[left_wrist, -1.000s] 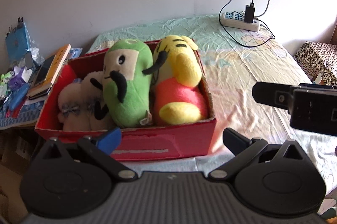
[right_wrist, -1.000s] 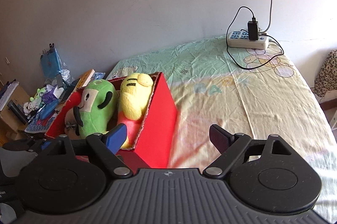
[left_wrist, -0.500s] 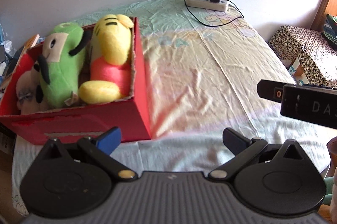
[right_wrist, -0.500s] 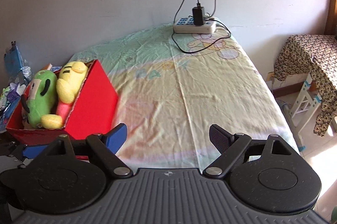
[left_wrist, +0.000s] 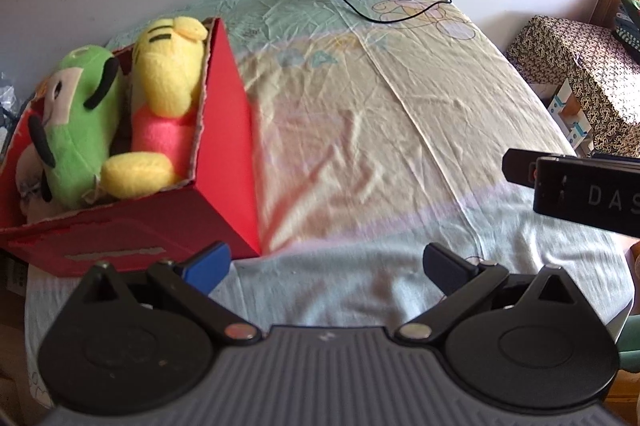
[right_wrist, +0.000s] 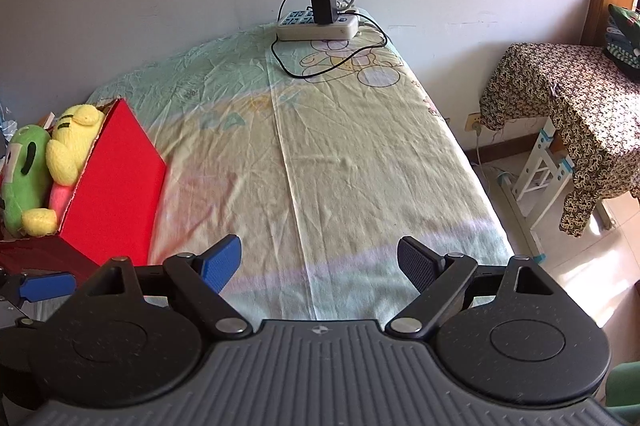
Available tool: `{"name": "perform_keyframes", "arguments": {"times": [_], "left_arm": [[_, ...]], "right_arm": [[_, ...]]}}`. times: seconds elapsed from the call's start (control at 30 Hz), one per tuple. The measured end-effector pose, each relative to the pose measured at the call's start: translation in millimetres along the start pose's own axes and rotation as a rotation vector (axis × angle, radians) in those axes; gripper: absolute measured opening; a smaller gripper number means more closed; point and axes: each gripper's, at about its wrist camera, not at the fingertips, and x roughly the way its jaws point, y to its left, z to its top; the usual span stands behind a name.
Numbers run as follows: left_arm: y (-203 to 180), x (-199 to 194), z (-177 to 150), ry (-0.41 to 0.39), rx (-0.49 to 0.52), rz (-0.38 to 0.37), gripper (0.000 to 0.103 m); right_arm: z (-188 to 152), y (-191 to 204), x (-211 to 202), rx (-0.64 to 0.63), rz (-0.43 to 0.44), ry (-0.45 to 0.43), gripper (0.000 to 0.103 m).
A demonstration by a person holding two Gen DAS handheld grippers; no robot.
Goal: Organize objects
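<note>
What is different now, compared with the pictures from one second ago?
Both cameras turned to the right: the red cardboard box slid from centre to the left edge of each view, and the patterned cloth-covered stand came into sight. Nothing was grasped or released. The left gripper and right gripper stayed open; the green plush toy and yellow plush toy stayed boxed.

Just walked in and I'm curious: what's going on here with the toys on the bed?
A person holds a claw in each hand over the bed. The left claw and right claw are both open and empty. The green plush and yellow plush sit packed in the red box at the bed's left edge. A power strip lies at the far end.
</note>
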Motion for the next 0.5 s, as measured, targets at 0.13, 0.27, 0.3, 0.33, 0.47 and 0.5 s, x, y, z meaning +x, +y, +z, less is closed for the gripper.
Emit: {"name": "perform_keyframes", "arguments": {"times": [0.13, 0.27, 0.3, 0.33, 0.47, 0.5], "left_arm": [[8.2, -0.2, 0.2, 0.012, -0.026, 0.024, 0.102], [18.4, -5.5, -1.1, 0.007, -0.047, 0.057, 0.102], [21.7, -6.4, -2.0, 0.008, -0.055, 0.066, 0.102], [25.5, -7.3, -3.3, 0.009, -0.064, 0.073, 0.102], [43.0, -10.6, -7.2, 0.02, -0.09, 0.085, 0.102], [47.3, -12.3, -7.2, 0.015, -0.094, 0.087, 0.102]], "right_arm": [[2.2, 6.9, 5.7, -0.032, 0.019, 0.017, 0.087], [5.2, 18.1, 11.6, -0.07, 0.044, 0.026, 0.087], [5.8, 21.4, 12.3, -0.078, 0.055, 0.029, 0.087], [6.4, 25.2, 12.8, -0.085, 0.067, 0.033, 0.087], [6.4, 42.8, 13.0, -0.112, 0.089, 0.044, 0.087], [7.0, 47.2, 12.9, -0.116, 0.091, 0.046, 0.087]]}}
